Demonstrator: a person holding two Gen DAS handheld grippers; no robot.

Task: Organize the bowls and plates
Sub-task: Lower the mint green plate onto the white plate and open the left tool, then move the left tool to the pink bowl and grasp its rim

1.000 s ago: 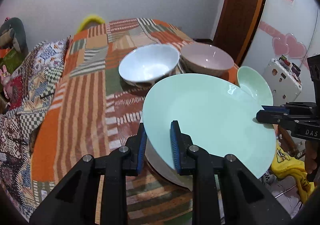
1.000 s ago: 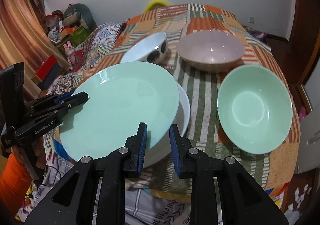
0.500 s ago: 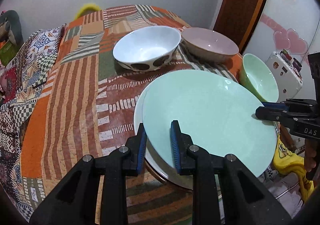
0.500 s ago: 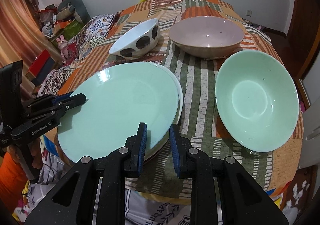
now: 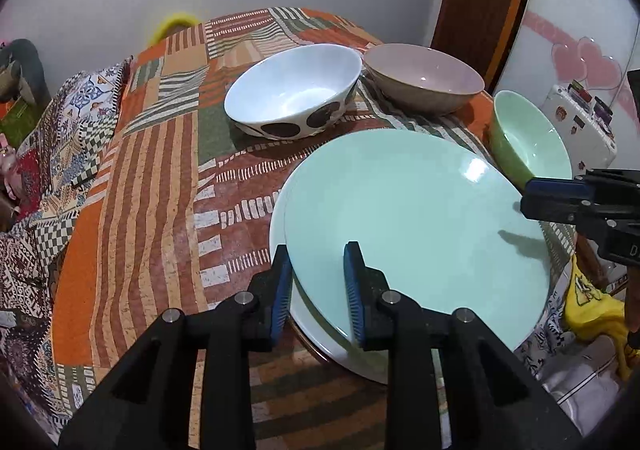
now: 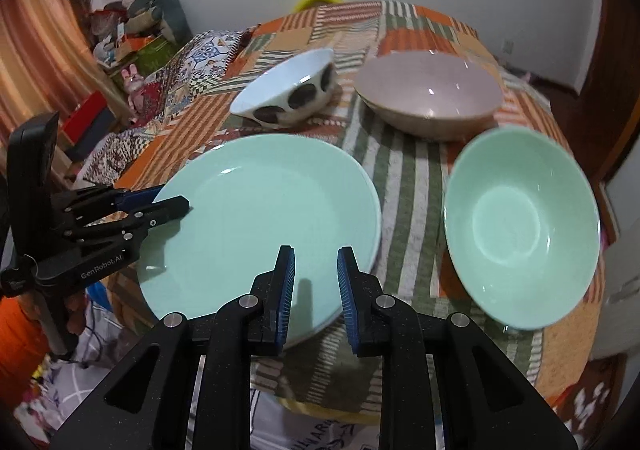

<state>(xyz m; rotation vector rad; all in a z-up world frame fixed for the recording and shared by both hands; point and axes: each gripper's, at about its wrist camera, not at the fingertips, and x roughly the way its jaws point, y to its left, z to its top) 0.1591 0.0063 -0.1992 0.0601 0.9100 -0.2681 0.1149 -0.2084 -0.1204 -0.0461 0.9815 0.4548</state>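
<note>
Left tongs (image 5: pixel 316 286) straddle the near rim of the mint-green plate (image 5: pixel 420 226), apparently gripping it. The plate lies flat, face up, on a white plate (image 5: pixel 280 226) atop the patchwork-covered surface (image 5: pixel 152 185). Right tongs (image 6: pixel 316 290) clasp its opposite rim.

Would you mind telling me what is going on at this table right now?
A person holding a gripper in each hand is stacking dishes. The left gripper and right gripper sit at opposite edges of a mint green plate, which lies on a white plate. Whether either grips it is unclear. A spotted white bowl, pink bowl and green bowl stand apart on the patchwork cloth.
</note>
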